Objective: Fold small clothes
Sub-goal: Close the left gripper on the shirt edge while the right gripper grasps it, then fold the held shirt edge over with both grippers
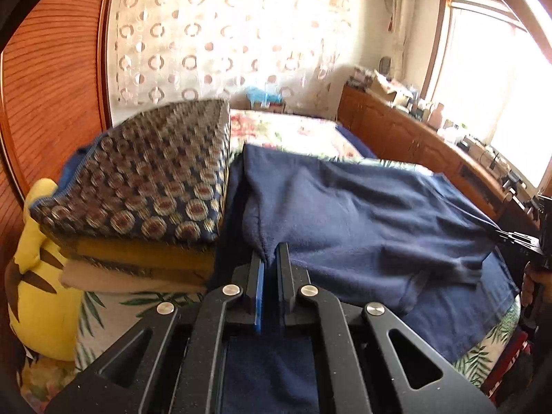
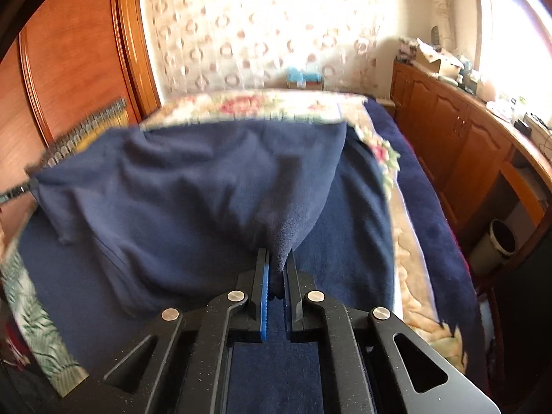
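Note:
A navy fleece garment (image 1: 362, 214) is lifted above the bed, stretched between both grippers. My left gripper (image 1: 269, 258) is shut on one corner of it. My right gripper (image 2: 277, 258) is shut on the other corner of the garment (image 2: 193, 179), which bunches between its fingers. The right gripper also shows at the right edge of the left wrist view (image 1: 531, 245). The cloth sags in the middle and its lower part lies on a dark blue blanket (image 2: 362, 248).
A stack of patterned folded cushions (image 1: 145, 186) and a yellow plush toy (image 1: 38, 276) lie on the left of the bed. A floral bedspread (image 2: 276, 103) lies beyond. Wooden cabinets (image 2: 448, 127) with clutter line the right. A bin (image 2: 496, 245) stands on the floor.

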Demonstrator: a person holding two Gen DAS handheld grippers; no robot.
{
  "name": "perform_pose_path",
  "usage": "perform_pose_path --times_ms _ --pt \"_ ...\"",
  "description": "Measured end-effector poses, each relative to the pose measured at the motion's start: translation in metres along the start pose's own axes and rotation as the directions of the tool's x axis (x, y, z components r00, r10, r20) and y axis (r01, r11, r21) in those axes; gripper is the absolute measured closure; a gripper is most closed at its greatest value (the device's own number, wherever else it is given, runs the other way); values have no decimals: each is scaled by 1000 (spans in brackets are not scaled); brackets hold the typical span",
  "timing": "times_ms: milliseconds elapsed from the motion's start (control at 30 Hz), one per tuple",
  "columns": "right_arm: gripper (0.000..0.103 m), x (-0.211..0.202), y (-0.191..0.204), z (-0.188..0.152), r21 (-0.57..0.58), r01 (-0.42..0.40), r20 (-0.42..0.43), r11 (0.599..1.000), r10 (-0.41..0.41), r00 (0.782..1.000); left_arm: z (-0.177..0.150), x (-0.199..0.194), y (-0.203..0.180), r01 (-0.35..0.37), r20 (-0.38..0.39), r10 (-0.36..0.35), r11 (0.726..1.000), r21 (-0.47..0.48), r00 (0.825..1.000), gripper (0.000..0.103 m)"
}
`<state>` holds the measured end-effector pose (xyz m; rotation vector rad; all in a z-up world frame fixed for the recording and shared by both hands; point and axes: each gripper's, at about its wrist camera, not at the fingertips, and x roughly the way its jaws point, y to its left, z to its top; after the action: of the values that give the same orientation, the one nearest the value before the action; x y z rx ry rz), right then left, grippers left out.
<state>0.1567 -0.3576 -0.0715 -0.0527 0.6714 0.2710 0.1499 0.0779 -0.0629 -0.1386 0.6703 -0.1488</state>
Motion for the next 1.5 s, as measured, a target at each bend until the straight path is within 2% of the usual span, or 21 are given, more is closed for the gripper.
perform_pose_path --times_ms 167,333,467,700,967,1100,1133,1200,1233,1300,1367,1400,1467,1500 --pt "97 -48 -12 3 22 -36 102 999 34 994 0 -22 2 14 17 -14 1000 11 1000 97" --pt "97 -85 -19 -10 22 -57 135 998 54 989 -16 -40 7 22 -5 -22 1000 15 1000 97" --pt "97 -95 -22 -31 28 -74 114 997 71 991 -31 -38 8 8 -36 -8 1000 11 999 97" --pt "97 -62 -20 -61 30 -31 -18 999 31 999 -55 -16 13 -27 -130 30 999 24 991 97" --pt "96 -61 -22 -63 37 -29 -31 999 30 999 -67 -19 8 -36 -141 40 999 31 989 97" --pt "85 -69 -9 -57 11 9 -19 1000 -9 1000 -65 -22 2 -39 -128 44 998 39 991 96" --pt "74 -71 -7 -56 9 16 -11 1000 -16 1000 -64 -23 1 -41 -125 46 998 43 991 96" --pt "59 -73 -5 -56 13 29 5 999 -29 1000 -63 -23 1 -45 -119 51 998 51 992 96" --pt "57 -74 -4 -55 13 33 14 999 -33 999 -62 -23 2 -42 -119 48 998 51 992 95" --pt "54 -73 -1 -55 6 33 22 999 -33 999 -60 -24 2 -44 -111 49 998 46 993 85" --pt "53 -70 4 -55 -6 24 23 1000 -24 999 -58 -27 2 -48 -95 52 998 46 994 59" --pt "52 -67 8 -56 -12 21 22 1000 -21 1000 -56 -28 3 -45 -85 49 998 44 995 55" --pt "52 -59 15 -56 -25 16 15 1000 -16 1000 -54 -28 5 -39 -85 43 998 39 995 36" --pt "52 -56 19 -57 -29 13 12 1000 -13 1000 -54 -27 6 -43 -87 46 998 36 995 30"
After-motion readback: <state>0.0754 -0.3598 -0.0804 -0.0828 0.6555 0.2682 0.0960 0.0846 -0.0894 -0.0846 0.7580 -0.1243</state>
